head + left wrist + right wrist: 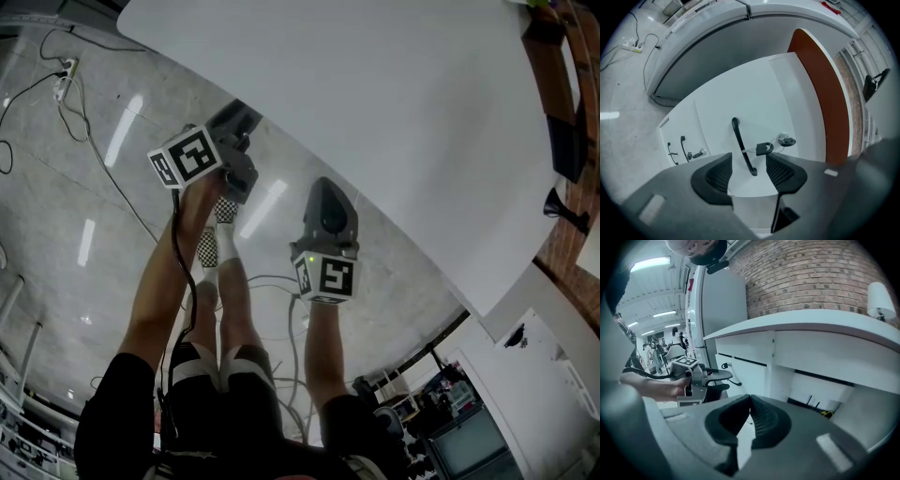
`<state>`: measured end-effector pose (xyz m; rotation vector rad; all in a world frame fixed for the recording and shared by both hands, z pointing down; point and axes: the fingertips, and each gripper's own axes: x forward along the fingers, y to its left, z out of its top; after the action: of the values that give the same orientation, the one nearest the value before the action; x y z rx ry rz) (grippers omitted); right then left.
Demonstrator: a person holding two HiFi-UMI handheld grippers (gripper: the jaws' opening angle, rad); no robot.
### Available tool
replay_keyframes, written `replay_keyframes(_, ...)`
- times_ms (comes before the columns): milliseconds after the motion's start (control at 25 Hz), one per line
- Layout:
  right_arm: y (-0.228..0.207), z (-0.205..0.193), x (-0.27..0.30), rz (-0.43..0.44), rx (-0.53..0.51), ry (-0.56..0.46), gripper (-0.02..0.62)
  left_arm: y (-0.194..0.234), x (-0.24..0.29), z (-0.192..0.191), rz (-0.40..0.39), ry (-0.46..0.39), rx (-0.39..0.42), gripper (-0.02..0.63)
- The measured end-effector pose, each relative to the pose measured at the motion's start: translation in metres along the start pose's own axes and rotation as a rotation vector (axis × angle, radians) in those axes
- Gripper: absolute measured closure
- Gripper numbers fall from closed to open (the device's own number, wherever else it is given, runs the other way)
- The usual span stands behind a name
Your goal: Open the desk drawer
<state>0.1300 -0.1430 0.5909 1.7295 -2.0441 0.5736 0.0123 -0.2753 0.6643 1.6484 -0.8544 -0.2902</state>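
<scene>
The white drawer front (754, 98) fills the left gripper view, with a black bar handle (740, 140) on it. Beside the handle a black-headed key (764, 149) sticks in the lock (787, 139). My left gripper (749, 160) is open, and the handle's lower end lies between its fingers without either pad touching it. In the head view the left gripper (242, 127) reaches under the edge of the white desk top (394, 112), and the right gripper (323, 192) hangs beside it. The right gripper (750, 400) is shut on nothing, away from the drawer.
Further along the desk front are two more black handles (683, 147) and another key (698, 153). Cables and a power strip (64, 80) lie on the grey floor. The person's legs and checkered shoes (214, 239) stand below. A brick wall (811, 273) rises behind the desk.
</scene>
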Motion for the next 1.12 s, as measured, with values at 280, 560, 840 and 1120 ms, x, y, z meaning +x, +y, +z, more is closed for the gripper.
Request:
replay_keyframes(280,-0.003,-0.002,0.003,-0.003,0.005,0.003,0.591,0.004,0.005,0.009,-0.006,-0.015,-0.014,0.484)
replay_keyframes(560,-0.008,-0.006,0.003,0.002,-0.013,0.016,0.591,0.008,0.009,0.009,-0.001,-0.011,-0.015,0.554)
replay_keyframes(840,-0.014,-0.005,0.002,0.002,-0.007,0.011,0.591,0.006,0.010,0.007,-0.060,-0.019,-0.080,0.566)
replay_keyframes(1120,-0.013,-0.007,-0.003,-0.008,-0.011,0.005,0.591,0.006,0.006,0.008,-0.061,-0.029,-0.072,0.568)
